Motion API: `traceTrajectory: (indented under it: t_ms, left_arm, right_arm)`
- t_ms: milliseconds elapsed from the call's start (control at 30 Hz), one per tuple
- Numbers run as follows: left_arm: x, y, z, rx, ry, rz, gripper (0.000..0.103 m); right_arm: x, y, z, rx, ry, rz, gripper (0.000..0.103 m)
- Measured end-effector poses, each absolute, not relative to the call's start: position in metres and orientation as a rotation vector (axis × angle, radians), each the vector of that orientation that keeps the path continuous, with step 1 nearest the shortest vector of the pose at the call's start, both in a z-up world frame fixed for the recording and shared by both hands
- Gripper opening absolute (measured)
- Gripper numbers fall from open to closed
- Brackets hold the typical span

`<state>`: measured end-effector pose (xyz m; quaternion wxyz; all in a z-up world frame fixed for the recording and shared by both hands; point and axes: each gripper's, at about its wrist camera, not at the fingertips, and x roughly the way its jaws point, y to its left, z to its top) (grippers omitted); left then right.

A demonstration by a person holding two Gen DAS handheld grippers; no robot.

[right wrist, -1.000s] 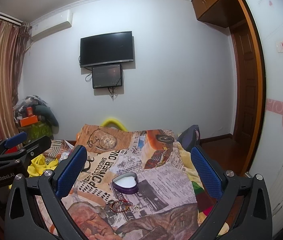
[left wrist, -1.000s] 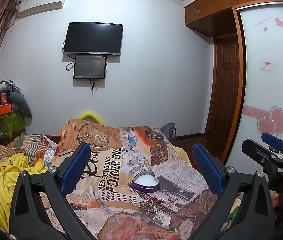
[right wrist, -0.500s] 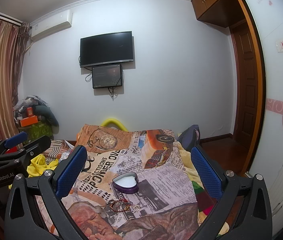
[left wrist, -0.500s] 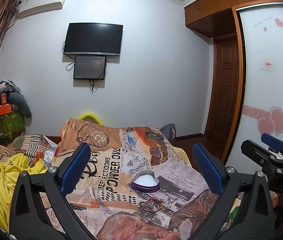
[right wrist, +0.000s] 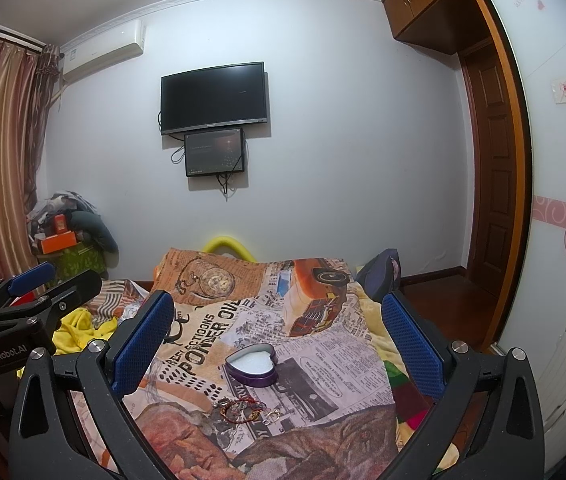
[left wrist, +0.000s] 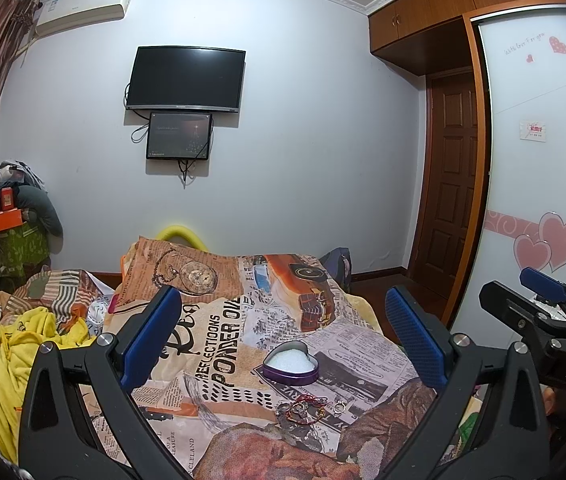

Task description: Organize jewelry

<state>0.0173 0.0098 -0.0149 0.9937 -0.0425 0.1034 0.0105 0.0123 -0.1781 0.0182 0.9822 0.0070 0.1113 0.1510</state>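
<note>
The jewelry pile [left wrist: 309, 408] lies loose on the bed [left wrist: 219, 344], just in front of the open heart-shaped tin [left wrist: 291, 365]; I judge nothing is sorted yet. Its long axis runs left to right across the view, and the tin's tip points right. I hold the left tongs [left wrist: 283, 340] and right tongs [right wrist: 279, 344] spread wide, empty, well above. I should descend on one piece, pinching across the strand, not along it.

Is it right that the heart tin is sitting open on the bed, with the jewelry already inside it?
Not quite. The heart tin is open on the bed, but the jewelry lies on the cover in front of it, not inside. Both wrist views show this.
</note>
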Motion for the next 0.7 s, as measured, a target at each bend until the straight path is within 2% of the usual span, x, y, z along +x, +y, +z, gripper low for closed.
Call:
traceTrajectory:
  t_ms: [700]
  left_arm:
    - [0.054,0.015,-0.039,-0.087,0.312,0.027,0.102]
  right_arm:
    - [0.042,-0.179,-0.006,0.028,0.348,0.298,0.103]
